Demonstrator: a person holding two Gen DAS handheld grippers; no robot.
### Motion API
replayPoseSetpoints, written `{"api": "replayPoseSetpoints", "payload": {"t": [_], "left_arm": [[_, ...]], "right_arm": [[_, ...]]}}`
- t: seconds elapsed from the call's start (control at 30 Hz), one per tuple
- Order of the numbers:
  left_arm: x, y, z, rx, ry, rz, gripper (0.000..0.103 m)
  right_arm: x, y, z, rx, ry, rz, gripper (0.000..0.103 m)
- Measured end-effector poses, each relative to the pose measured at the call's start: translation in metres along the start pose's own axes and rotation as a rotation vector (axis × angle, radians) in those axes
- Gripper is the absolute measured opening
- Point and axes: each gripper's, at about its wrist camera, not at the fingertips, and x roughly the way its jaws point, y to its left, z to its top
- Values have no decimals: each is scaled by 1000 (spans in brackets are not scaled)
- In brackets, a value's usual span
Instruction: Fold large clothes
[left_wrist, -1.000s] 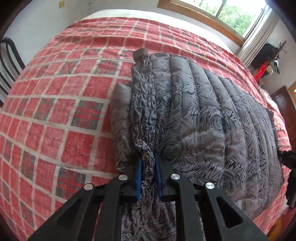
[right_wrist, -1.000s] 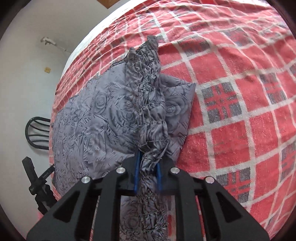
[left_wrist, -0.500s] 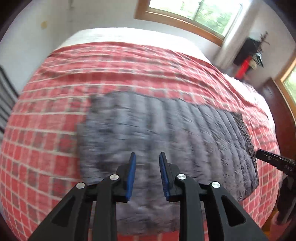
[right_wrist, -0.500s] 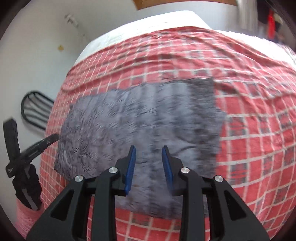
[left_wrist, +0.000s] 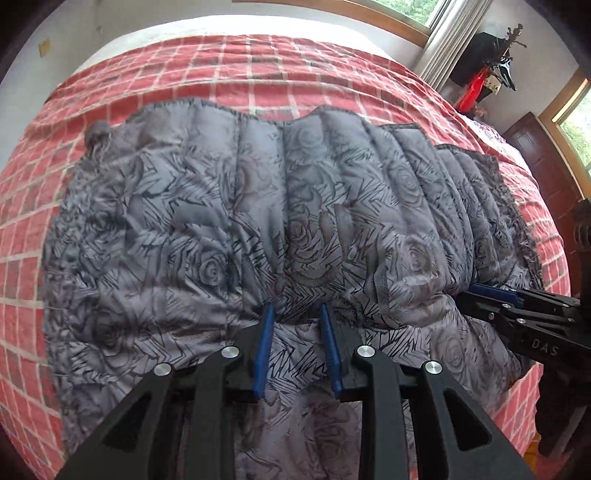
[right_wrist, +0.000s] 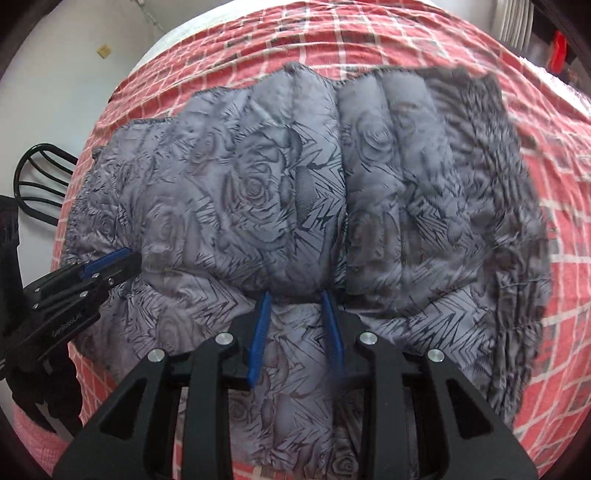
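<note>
A grey quilted garment (left_wrist: 295, 184) with a rose print lies spread sideways across the red checked bedspread (left_wrist: 258, 62). My left gripper (left_wrist: 295, 314) points steeply down at the garment's near fold. Its blue pads stand apart, a ridge of fabric lies between them, and I see no pinch. In the right wrist view the same garment (right_wrist: 277, 166) fills the middle. My right gripper (right_wrist: 293, 299) rests on that same near fold further right, jaws likewise apart over the cloth. Each view shows the other tool at its side: the right gripper (left_wrist: 471, 290) and the left gripper (right_wrist: 125, 258).
The bedspread (right_wrist: 480, 44) reaches past the garment on all sides. A window with a curtain (left_wrist: 439, 44), a rack with dark and red items (left_wrist: 484, 62) and a dark wooden door (left_wrist: 535, 155) stand beyond the bed's right. A black chair (right_wrist: 37, 177) stands by the left wall.
A second ago both grippers were shut on bunched grey fabric. They let go, drew back over the garment, and now sit open on its near fold. The garment lies flatter.
</note>
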Motion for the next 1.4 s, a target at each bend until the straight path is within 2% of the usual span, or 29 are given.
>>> {"api": "replayPoseSetpoints", "payload": {"t": [0.13, 0.27, 0.43, 0.5, 0.53, 0.6, 0.67, 0.73, 0.8, 0.87, 1.0, 1.23, 1.33, 1.4], "left_arm": [[-1, -2, -1, 4, -3, 15, 27], [-3, 6, 5, -36, 22, -28, 27], [-19, 17, 8, -95, 53, -86, 28], [-38, 23, 5, -108, 22, -97, 42], [-51, 29, 3, -111, -7, -91, 45], [-75, 46, -1, -112, -69, -56, 56], [-94, 70, -3, -129, -115, -9, 68], [-100, 95, -3, -157, -128, 29, 69], [-96, 123, -4, -208, -104, 57, 69], [-85, 140, -5, -247, -76, 28, 70], [-63, 146, -10, -234, -44, 25, 70], [-35, 153, -8, -241, -15, 2, 82], [-28, 154, -5, -264, -8, -56, 82], [-23, 153, -3, -281, -1, -139, 80]], "right_arm": [[2, 2, -3, -15, -14, -17, 28], [3, 0, 0, 3, -6, 3, 28], [-20, -15, -6, 39, -11, 94, 34], [-41, -27, -11, 70, -52, 148, 47], [-52, -34, -13, 76, -76, 157, 50], [-79, -56, -16, 86, -147, 134, 64], [-98, -77, -17, 107, -191, 124, 71], [-105, -100, -15, 129, -206, 161, 76], [-100, -120, -11, 154, -183, 199, 81], [-86, -131, -3, 173, -157, 211, 84], [-54, -152, 7, 252, -93, 317, 85], [-21, -153, 15, 244, -38, 351, 85], [-11, -150, 17, 237, -24, 377, 86], [-4, -149, 21, 239, -26, 391, 87]]}}
